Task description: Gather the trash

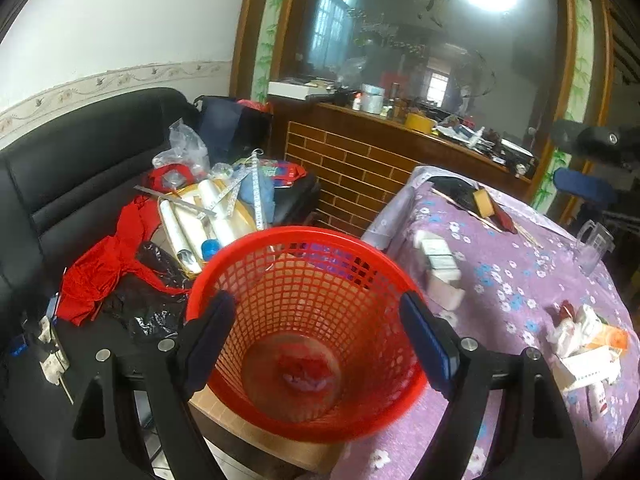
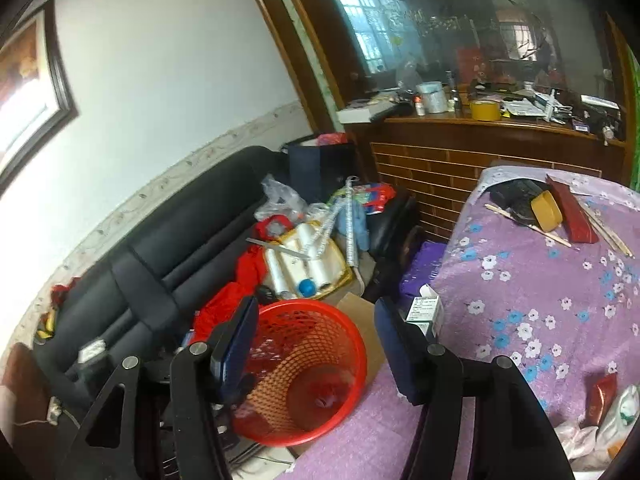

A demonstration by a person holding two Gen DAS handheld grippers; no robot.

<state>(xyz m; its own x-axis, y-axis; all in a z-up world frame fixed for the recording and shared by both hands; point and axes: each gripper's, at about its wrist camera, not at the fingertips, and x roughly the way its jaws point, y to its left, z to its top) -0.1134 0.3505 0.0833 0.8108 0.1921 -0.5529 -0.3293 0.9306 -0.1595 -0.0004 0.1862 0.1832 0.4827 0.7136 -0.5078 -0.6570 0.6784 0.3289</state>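
**Trash Pickup: Basket Centred, Litter at Lower Right**

One red mesh basket (image 1: 308, 332) sits centre-low in the left wrist view, framed between the left gripper (image 1: 324, 336) jaws, which stand apart and hold nothing. Its mouth opens upward; some red scrap lies at the bottom. One trash pile (image 1: 586, 346), crumpled wrappers and cartons, lies at lower right of that frame on the purple worktop (image 1: 520, 280), well apart from the basket. In the right wrist view the pile appears at the lower right edge. The right gripper (image 2: 316, 344) jaws are also apart and empty, with one small white box (image 2: 425, 312) just beside the right-hand jaw. Judgement: the right gripper is nearer the pile.
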